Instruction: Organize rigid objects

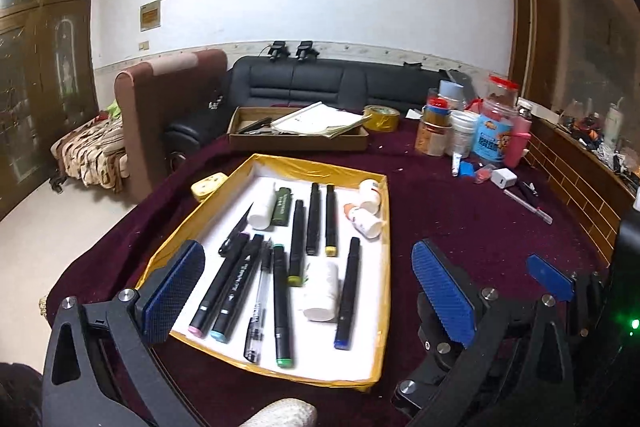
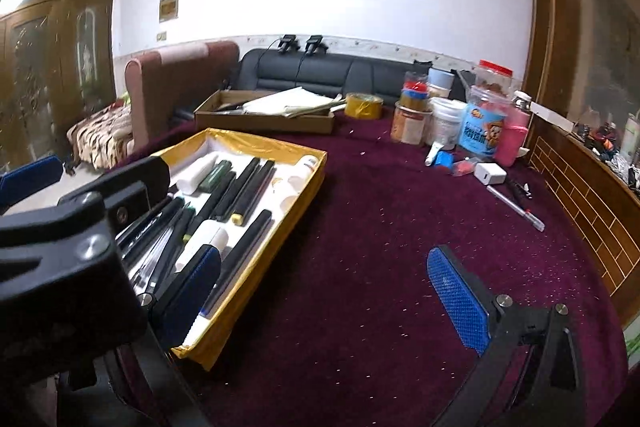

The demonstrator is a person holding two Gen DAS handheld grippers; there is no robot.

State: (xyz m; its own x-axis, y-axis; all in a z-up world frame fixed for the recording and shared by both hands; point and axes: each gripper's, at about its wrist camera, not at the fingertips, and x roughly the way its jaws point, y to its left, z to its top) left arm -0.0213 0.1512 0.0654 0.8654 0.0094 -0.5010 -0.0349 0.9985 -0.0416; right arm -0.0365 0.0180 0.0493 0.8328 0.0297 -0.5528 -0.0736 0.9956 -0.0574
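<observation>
A yellow-rimmed tray with a white floor [image 1: 362, 307] lies on the dark red tablecloth. It holds several black markers [image 1: 313, 219], a clear pen [image 1: 258, 311], a green lighter-like stick [image 1: 282, 206] and several small white bottles [image 1: 322, 291]. My left gripper [image 1: 308, 293] is open and empty, its blue pads straddling the near end of the tray. My right gripper [image 2: 332, 291] is open and empty just right of the tray [image 2: 304, 187], over bare cloth. In the left wrist view one of its pads [image 1: 550, 275] shows at the right.
A cardboard box with papers [image 1: 298, 135] and a roll of yellow tape [image 1: 382, 117] sit at the table's far side. Jars, cups and a pink bottle [image 1: 472, 123] crowd the far right, with a white charger [image 1: 505, 179] and pens [image 1: 528, 205] nearby. A yellow object [image 1: 208, 185] lies left of the tray.
</observation>
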